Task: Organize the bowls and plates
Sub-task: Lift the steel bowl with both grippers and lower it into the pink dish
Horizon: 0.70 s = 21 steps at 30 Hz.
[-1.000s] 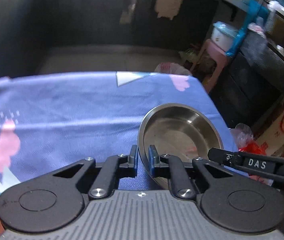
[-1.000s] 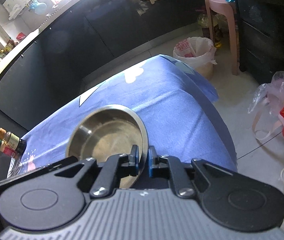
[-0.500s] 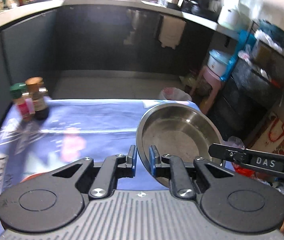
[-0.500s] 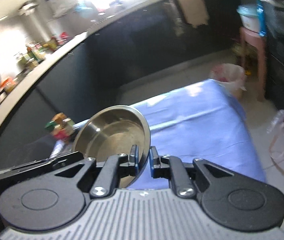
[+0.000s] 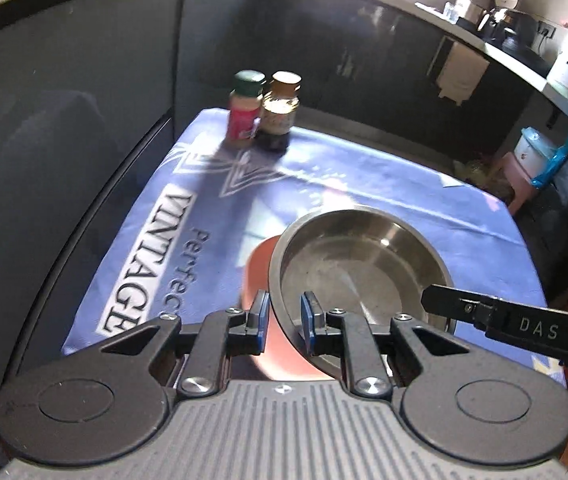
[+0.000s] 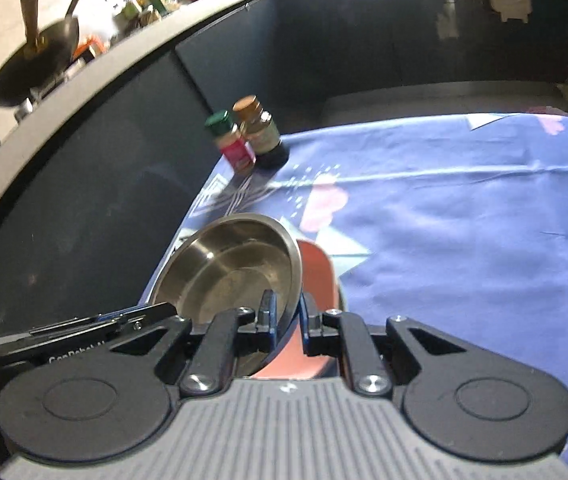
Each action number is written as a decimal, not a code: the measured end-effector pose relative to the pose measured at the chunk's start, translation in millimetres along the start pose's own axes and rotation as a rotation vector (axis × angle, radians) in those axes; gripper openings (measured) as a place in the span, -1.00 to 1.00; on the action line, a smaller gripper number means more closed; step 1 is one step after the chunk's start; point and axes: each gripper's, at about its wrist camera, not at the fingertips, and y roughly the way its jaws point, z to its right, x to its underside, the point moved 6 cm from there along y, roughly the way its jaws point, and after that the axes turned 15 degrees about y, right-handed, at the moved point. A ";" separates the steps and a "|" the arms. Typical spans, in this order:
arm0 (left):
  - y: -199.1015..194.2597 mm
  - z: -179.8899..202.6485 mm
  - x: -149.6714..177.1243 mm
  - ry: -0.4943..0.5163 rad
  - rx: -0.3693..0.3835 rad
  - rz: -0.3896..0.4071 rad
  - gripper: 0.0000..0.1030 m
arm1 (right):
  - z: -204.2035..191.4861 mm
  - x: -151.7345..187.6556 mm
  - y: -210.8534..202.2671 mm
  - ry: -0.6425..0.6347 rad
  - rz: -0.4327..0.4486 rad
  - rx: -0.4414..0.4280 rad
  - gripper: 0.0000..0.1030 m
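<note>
A steel bowl (image 5: 359,268) is held between both grippers above an orange-red plate (image 5: 258,272) that lies on the blue tablecloth (image 5: 363,184). My left gripper (image 5: 284,322) is shut on the bowl's left rim. My right gripper (image 6: 287,316) is shut on the bowl's right rim (image 6: 295,276); its black finger shows in the left wrist view (image 5: 491,316). The bowl (image 6: 232,276) is tilted, and the plate (image 6: 317,280) shows beneath it in the right wrist view. Whether the bowl touches the plate I cannot tell.
Two spice bottles, one with a green cap (image 5: 244,110) and one with a brown cap (image 5: 280,110), stand at the cloth's far left corner. Dark cabinets (image 5: 84,120) run close along the table's left side. A pink stool (image 5: 519,184) stands beyond the right edge.
Both grippers have carried the bowl leftward across the table, from the right end to above the orange-red plate. The bottles have come into view.
</note>
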 end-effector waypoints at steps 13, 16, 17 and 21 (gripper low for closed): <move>29.4 -0.4 9.6 0.045 -0.002 -0.021 -0.59 | 13.6 14.0 31.9 0.010 -0.047 0.088 -0.78; 29.3 -0.7 8.3 0.046 -0.004 -0.011 -0.49 | 15.1 15.1 37.0 0.007 -0.058 0.091 -0.78; 28.7 -1.9 8.4 0.045 -0.010 -0.008 -0.48 | 15.7 15.1 38.0 0.004 -0.058 0.095 -0.78; 27.1 -8.8 10.1 0.029 -0.025 -0.002 -0.36 | 19.4 13.8 40.5 0.008 -0.059 0.095 -0.78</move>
